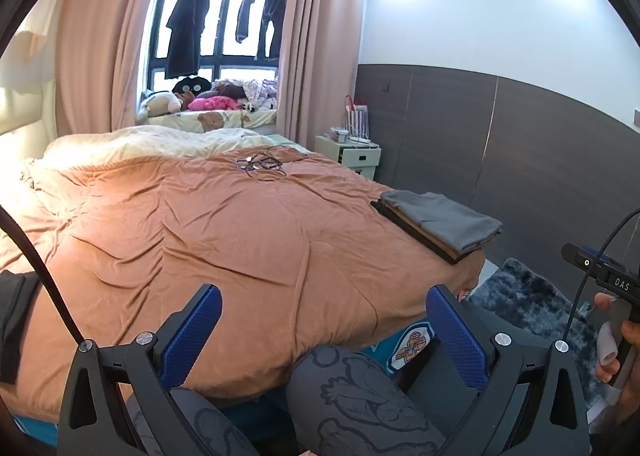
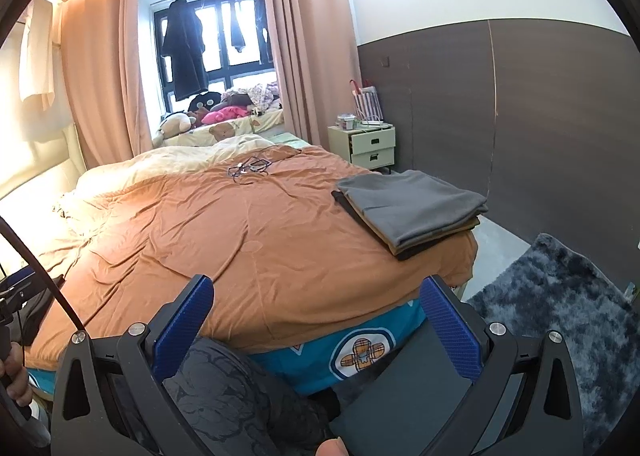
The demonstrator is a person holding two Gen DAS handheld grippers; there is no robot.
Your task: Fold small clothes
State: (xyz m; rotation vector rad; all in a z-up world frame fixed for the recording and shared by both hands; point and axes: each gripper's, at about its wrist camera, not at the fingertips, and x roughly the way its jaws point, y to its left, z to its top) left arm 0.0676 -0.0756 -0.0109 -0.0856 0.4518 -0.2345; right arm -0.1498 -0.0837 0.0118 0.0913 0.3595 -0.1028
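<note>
- Our left gripper [image 1: 324,330] is spread wide with nothing between its blue pads; it hangs low at the near edge of the bed, over our patterned trouser knee [image 1: 352,388].
- Our right gripper [image 2: 316,320] is just as wide open and empty, also held low by the near edge, with a knee [image 2: 224,380] and a flat dark grey piece [image 2: 404,388] under it; we cannot tell what that piece is.
- The clothes to hand are a folded stack [image 2: 412,207] at the far right of the orange blanket [image 2: 240,236], close to the bed's right edge.
- From both grippers the stack lies ahead and to the right, well apart; the right gripper is the nearer of the two.
- The stack's long side runs from near right to far left, roughly along the bed's right edge.
- It looks neat: a grey piece on top, a tan one under it, a black one at the bottom, edges roughly squared.
- At the bed's near left edge lies a dark cloth [image 1: 16,320], perhaps unfolded; it is mostly out of view.
- A tangle of cables [image 2: 248,167] lies at the far middle of the blanket, well clear of the stack.
</note>
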